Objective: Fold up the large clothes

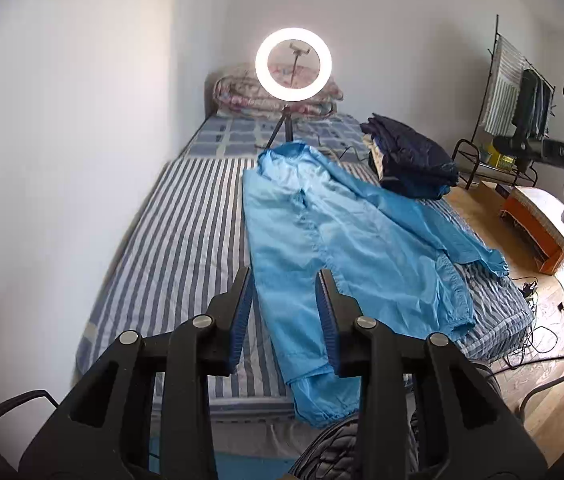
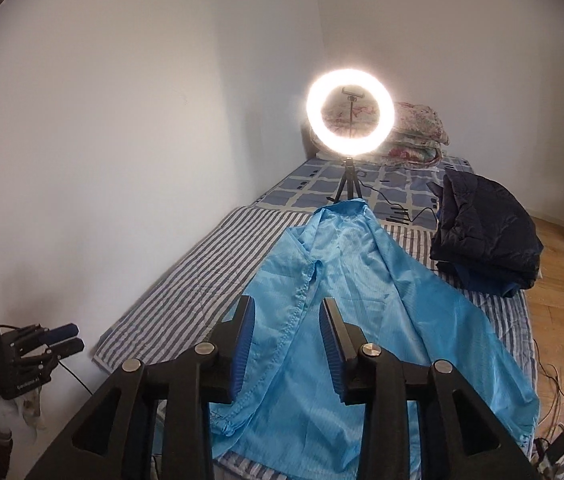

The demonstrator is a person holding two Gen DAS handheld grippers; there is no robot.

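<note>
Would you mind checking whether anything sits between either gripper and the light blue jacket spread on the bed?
Nothing visible does. The left gripper and right gripper hang open above the light blue jacket; the dark folded clothes lie off beside it.

1. One light blue jacket (image 1: 346,240), spread on the bed.
2. One bed (image 1: 169,232), with one striped sheet (image 2: 201,264) and one checked sheet (image 2: 406,184) on it.
3. One lit ring light (image 2: 350,110) on one small tripod (image 2: 348,180).
4. One pile of dark folded clothes (image 2: 482,232).
5. One folded flowered quilt (image 1: 241,96) at the head of the bed.
6. Two grippers: the left gripper (image 1: 284,276) and the right gripper (image 2: 286,304), each with two jaws.
7. One clothes rack (image 1: 518,96).
</note>
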